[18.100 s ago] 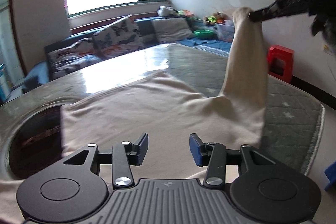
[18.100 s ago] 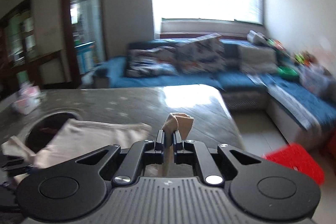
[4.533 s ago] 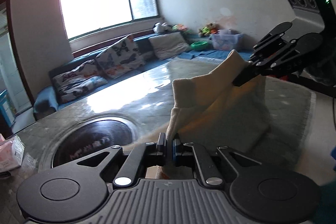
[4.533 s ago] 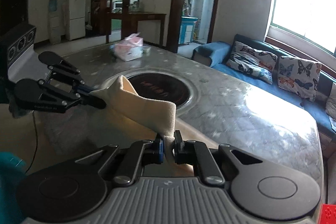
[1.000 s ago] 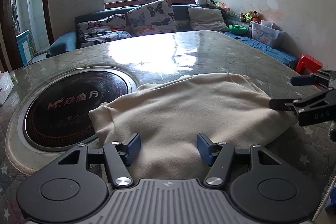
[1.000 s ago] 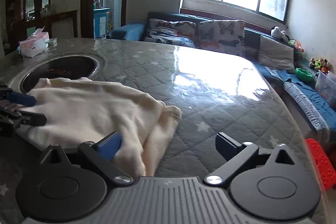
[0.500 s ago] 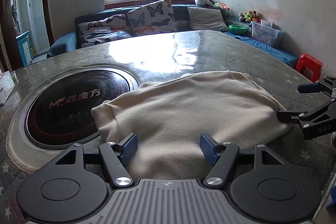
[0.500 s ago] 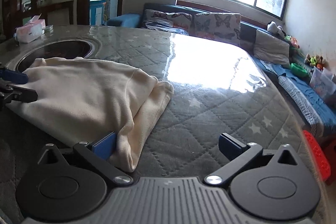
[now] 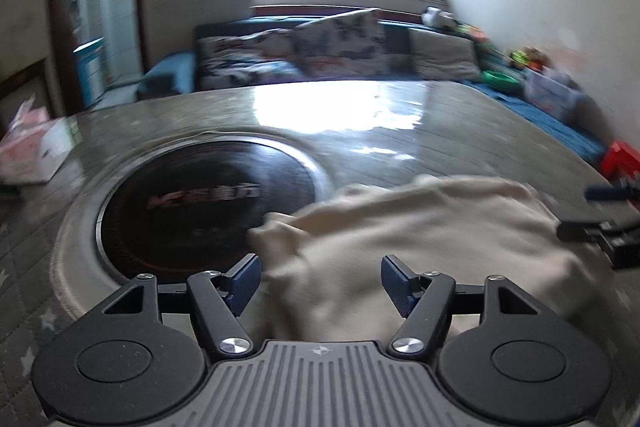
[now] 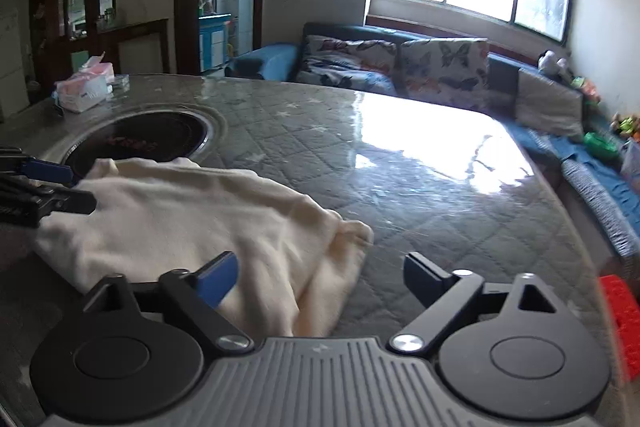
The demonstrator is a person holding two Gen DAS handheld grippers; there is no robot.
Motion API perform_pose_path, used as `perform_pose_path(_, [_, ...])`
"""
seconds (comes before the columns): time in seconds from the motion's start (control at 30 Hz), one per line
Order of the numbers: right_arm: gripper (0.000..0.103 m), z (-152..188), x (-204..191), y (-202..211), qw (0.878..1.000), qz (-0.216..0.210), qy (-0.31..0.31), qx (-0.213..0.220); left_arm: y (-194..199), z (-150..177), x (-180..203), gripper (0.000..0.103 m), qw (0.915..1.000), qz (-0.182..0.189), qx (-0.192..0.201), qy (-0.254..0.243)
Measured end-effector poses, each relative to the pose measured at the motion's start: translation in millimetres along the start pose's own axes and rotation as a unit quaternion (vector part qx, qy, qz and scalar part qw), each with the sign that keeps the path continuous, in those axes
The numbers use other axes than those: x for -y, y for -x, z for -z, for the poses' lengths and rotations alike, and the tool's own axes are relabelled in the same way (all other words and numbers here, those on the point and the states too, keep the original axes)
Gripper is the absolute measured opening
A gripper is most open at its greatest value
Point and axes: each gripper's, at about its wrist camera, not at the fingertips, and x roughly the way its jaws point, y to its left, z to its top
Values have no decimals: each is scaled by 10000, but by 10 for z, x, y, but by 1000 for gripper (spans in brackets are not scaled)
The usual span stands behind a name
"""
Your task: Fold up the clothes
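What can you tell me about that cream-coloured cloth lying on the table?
The cream garment looks soft and knitted. It lies folded in a rumpled heap on the quilted grey table, one corner over the rim of the dark round cooktop. The left gripper and right gripper are open; neither grips it.

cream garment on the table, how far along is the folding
Done: the cream garment lies in a doubled-over bundle on the quilted table, one end partly over the round black inset. In hand: nothing; the left gripper and right gripper both have their jaws open. Left: its edges look lumpy and uneven, so probably squaring up or another fold.
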Motion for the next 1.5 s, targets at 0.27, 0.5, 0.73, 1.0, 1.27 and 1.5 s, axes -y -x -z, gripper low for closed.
perform_pose_path(0.27, [52,-156,180,-369,9975,-368,-545,-271,-310,-147,-277,43,9981,-172,-337,480])
perform_pose_path(0.5, [31,-202,274,-548,9930,-571,-966,-372,-363,-178,-239,17,9988,-8,-295,393])
perform_pose_path(0.73, [6,-183,330,-487,9919,-543,-1131,-211,-294,-235,-185,6,9997,79,-45,220])
perform_pose_path(1.0, [4,-236,285,-77,9939,-181,-1001,429,-139,-403,-95,6,9974,470,532,151])
perform_pose_path(1.27, [4,-42,366,-132,9927,387,-1126,171,-564,-403,43,7,9991,401,113,-17])
perform_pose_path(1.5, [14,-104,364,-148,9935,466,-1039,75,-582,-385,50,23,9995,310,-2,-69])
